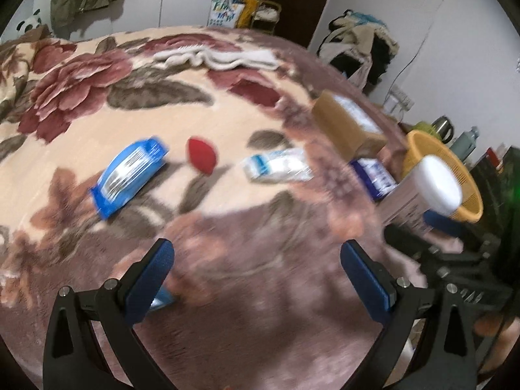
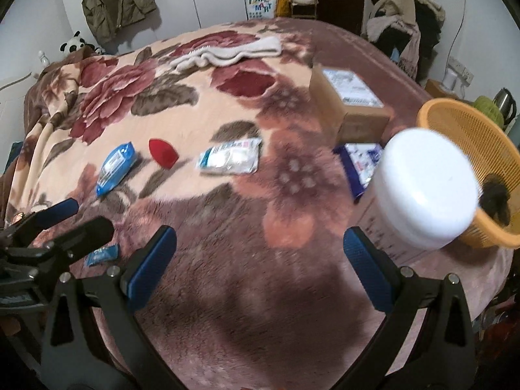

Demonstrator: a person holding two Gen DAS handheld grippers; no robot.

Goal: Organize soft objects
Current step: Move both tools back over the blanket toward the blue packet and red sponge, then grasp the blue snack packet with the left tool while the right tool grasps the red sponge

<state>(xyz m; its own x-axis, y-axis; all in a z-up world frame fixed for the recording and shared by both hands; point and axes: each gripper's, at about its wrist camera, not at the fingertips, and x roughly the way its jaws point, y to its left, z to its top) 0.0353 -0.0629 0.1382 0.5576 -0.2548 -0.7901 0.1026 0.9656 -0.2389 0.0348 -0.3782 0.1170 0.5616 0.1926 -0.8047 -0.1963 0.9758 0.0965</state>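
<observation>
On the flowered blanket lie a blue wipes pack [image 1: 130, 175] [image 2: 115, 168], a red sponge [image 1: 201, 158] [image 2: 162, 155], a clear packet of white pads [image 1: 278, 165] [image 2: 230, 160] and a dark blue packet [image 1: 373, 177] [image 2: 359, 165]. An orange basket [image 1: 469, 209] [image 2: 468, 123] at the right holds a dark fuzzy thing [image 2: 495, 200]. My left gripper [image 1: 256, 269] is open and empty above the blanket; it also shows at the left of the right wrist view [image 2: 81, 224]. My right gripper [image 2: 260, 256] is open and empty. A small blue packet [image 2: 102, 255] lies near the left gripper.
A white-lidded tub [image 2: 425, 195] [image 1: 437, 185] stands before the basket. A cardboard box [image 2: 352, 104] [image 1: 347, 123] sits behind the dark blue packet. A white towel [image 2: 227, 52] [image 1: 214, 57] lies at the far side. Clothes are heaped at the far right [image 2: 406, 16].
</observation>
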